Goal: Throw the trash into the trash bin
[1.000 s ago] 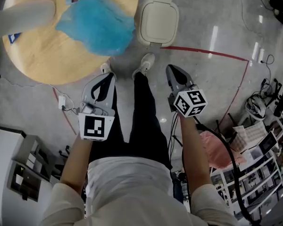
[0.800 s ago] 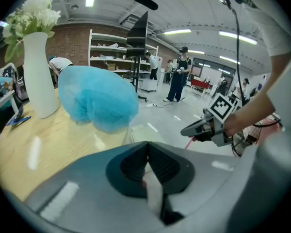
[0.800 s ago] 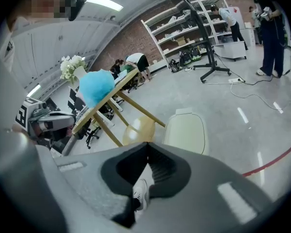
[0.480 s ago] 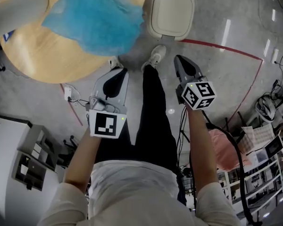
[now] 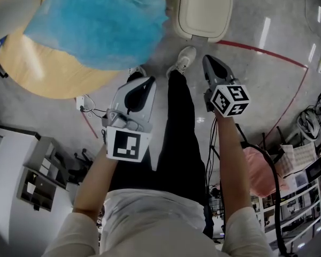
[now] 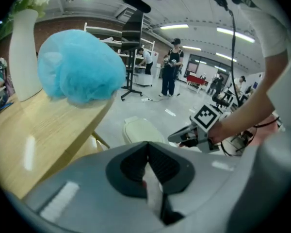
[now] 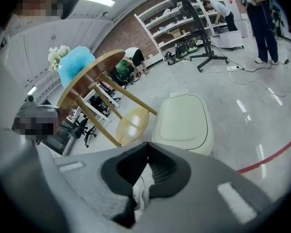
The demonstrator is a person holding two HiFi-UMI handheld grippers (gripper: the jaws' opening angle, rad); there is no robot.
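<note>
Trash, blue crumpled bag (image 5: 101, 20), lies on round wooden table (image 5: 48, 74), far left. Lidded trash bin (image 5: 203, 7) on floor just right of table. Left gripper (image 5: 144, 82) and right gripper (image 5: 210, 60) clenched, empty, lowered over last second, short of trash. Pickup not begun.

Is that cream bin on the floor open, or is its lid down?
Shut. The lid lies flat on the bin, with no gap around its edge in either the head view or the right gripper view.
</note>
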